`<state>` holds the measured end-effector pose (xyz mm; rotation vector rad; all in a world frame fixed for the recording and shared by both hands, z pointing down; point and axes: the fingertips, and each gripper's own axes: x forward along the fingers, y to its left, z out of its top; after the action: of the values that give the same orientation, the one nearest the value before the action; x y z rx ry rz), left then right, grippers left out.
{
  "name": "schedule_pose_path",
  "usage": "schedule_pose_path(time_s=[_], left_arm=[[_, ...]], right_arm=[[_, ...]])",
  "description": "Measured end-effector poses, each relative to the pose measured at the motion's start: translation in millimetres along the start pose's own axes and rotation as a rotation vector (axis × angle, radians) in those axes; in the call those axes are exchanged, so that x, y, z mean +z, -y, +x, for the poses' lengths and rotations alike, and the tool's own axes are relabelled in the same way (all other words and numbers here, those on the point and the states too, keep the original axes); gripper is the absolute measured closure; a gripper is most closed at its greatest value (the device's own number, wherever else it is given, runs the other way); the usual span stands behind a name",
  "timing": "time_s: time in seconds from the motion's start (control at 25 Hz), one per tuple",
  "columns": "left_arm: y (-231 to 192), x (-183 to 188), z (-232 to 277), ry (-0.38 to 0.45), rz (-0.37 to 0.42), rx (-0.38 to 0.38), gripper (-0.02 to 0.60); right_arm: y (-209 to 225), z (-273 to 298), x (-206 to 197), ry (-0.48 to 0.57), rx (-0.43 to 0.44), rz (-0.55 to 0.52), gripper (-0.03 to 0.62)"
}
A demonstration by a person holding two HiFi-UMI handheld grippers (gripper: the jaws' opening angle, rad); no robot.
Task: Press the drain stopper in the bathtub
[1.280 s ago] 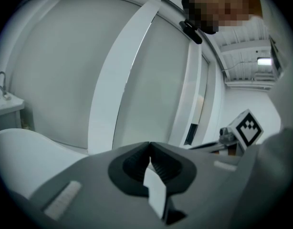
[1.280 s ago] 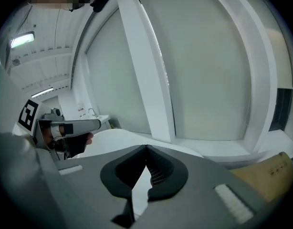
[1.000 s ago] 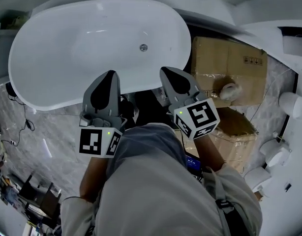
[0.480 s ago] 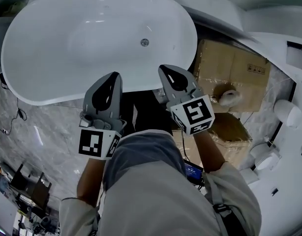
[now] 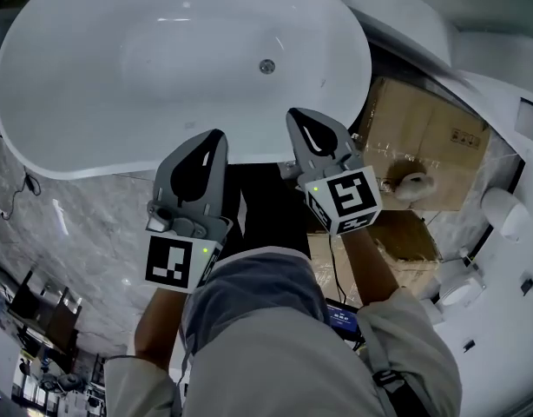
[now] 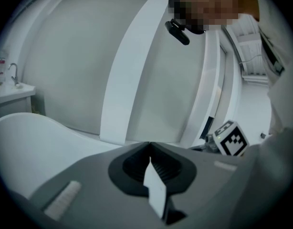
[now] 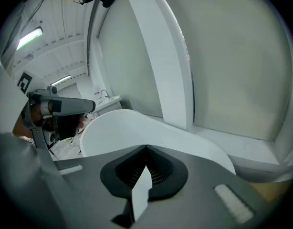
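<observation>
Both the left claw [image 5: 209, 139] and right claw [image 5: 304, 116] are closed and empty, while at twelve o'clock in the bathtub [image 5: 145, 68] the stiff, slick drain stopper [image 5: 266, 66] probably needs a centred press.

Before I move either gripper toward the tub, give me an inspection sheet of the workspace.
Surface: grey marble-look floor around the tub.
Job's things: white bathtub, nothing seen inside except the drain stopper at its bottom; nothing touches the stopper.
Clutter: cardboard boxes right of the tub, with a white roll on top.
Grippers: left gripper and right gripper are both shut and empty, held by the tub's near rim, short of the stopper.
Cables: black cable on the floor at left.
Surroundings: white fixtures at right.
</observation>
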<state>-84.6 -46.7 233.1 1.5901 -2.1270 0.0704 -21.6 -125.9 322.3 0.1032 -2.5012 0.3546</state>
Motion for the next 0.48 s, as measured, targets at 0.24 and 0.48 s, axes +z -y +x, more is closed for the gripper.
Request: schedule_pose_path(time_s=[0.24, 0.48], left_arm=[[-23.0, -25.5, 12.2, -0.023, -0.008, 0.045, 0.581], [-42.0, -55.4, 27.1, -0.042, -0.009, 0.054, 0.581]], right_arm=[[5.8, 35.2, -25.5, -0.032, 0.006, 0.005, 0.594], [24.2, 67.4, -58.7, -0.064, -0.004, 0.022, 0.594]])
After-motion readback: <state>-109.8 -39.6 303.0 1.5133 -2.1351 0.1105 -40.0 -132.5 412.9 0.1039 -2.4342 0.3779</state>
